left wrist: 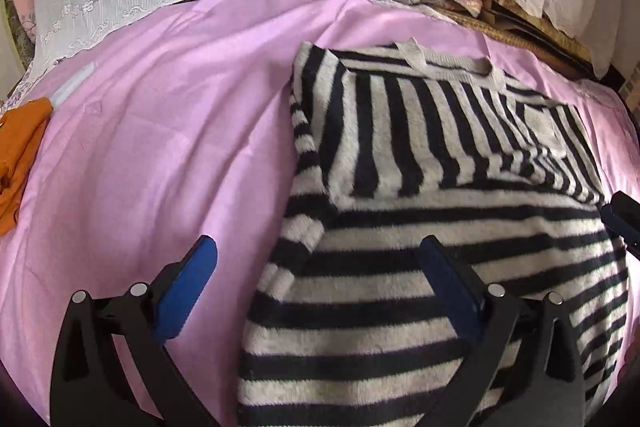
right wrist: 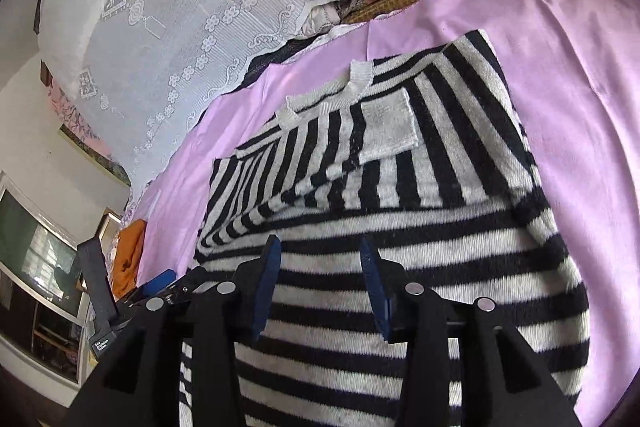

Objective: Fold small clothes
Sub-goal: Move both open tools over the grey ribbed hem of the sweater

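1. A black-and-white striped sweater (left wrist: 440,219) lies flat on a pink sheet (left wrist: 160,147), both sleeves folded across its chest and the grey collar (right wrist: 328,95) at the far end.
2. The left gripper (left wrist: 320,291) hovers above the sweater's left edge with its blue pads spread wide and nothing between them: one finger (left wrist: 188,291) hangs over bare sheet, the other over the stripes.
3. The right gripper (right wrist: 320,287) hangs over the sweater's lower body, its jaws partly apart and clamped on nothing; the knit shows through the gap.
4. In the left wrist view the sweater's left edge runs straight from shoulder to hem, with a broad stretch of bare pink sheet beside it.
5. An orange cloth (left wrist: 20,163) lies at the sheet's far left edge, well apart from the sweater.
6. In the right wrist view bare sheet also borders the sweater's right edge.
7. White lace fabric (right wrist: 180,7) hangs behind the far edge of the sheet, just beyond the collar.
8. A grey pocket patch (right wrist: 388,127) sits on the chest, near the collar.
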A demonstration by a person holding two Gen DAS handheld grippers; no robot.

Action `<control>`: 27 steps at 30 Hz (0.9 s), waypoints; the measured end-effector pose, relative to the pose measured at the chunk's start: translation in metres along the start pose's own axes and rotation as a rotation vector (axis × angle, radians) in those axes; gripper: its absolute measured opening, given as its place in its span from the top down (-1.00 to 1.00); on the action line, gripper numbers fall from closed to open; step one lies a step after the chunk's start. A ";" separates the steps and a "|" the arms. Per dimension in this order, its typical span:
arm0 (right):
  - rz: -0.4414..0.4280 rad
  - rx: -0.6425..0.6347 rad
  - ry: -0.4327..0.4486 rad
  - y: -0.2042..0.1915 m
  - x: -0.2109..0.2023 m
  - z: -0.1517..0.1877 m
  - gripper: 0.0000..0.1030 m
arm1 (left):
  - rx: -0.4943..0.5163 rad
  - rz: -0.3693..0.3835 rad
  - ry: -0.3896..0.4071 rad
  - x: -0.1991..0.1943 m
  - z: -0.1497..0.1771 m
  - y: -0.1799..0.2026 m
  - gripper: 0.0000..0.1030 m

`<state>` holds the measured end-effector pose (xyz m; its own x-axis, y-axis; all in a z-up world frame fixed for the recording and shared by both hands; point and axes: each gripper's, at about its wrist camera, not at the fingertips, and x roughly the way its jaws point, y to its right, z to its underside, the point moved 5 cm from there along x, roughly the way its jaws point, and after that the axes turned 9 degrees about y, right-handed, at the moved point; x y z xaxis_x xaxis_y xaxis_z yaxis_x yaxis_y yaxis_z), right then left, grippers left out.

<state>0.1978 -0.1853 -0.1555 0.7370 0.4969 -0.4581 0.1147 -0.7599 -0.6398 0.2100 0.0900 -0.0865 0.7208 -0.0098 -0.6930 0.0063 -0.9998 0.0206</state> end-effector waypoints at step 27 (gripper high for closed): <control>0.141 -0.211 0.070 0.011 -0.165 0.119 -0.40 | 0.195 -0.095 0.210 -0.156 0.105 0.004 -0.91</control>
<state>-0.0020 -0.2259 -0.1605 0.7992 0.3550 -0.4850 0.1381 -0.8938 -0.4267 0.0250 0.0857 -0.0544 0.8509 0.0675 -0.5210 -0.0386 -0.9810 -0.1901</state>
